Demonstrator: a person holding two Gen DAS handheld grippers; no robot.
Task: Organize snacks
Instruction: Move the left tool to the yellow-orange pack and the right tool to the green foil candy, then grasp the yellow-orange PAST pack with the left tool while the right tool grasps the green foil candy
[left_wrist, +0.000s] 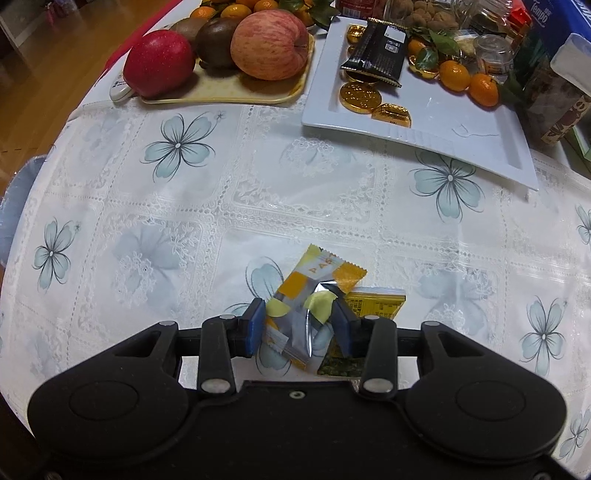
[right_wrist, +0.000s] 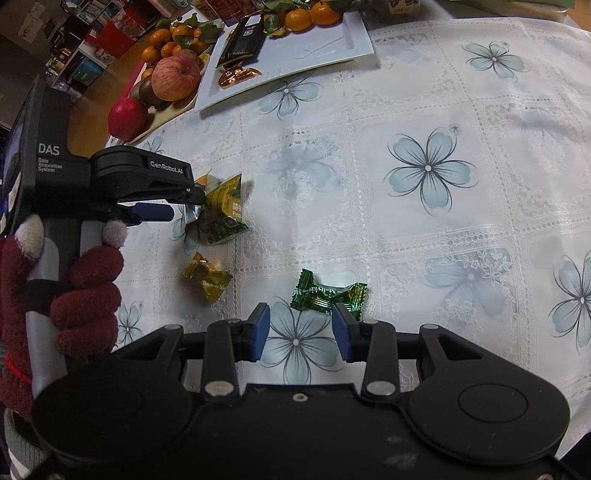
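In the left wrist view my left gripper (left_wrist: 300, 325) has its blue pads on either side of a yellow and silver snack packet (left_wrist: 314, 295) that lies on the tablecloth, over a yellow-green packet (left_wrist: 373, 306). The pads touch the packet's sides. In the right wrist view my right gripper (right_wrist: 300, 325) is open just above the cloth, beside a green wrapped candy (right_wrist: 328, 293). A gold wrapped candy (right_wrist: 207, 277) lies to its left. The left gripper (right_wrist: 177, 206) shows there beside the yellow-green packet (right_wrist: 223, 210). The white tray (left_wrist: 480, 140) holds gold coins (left_wrist: 360, 96) and a black packet (left_wrist: 376, 51).
A yellow tray (left_wrist: 221, 92) with apples (left_wrist: 159, 62) and kiwis stands at the back left. Mandarins (left_wrist: 469, 81), jars and boxes crowd the back right. The table edge runs along the left, with wooden floor beyond.
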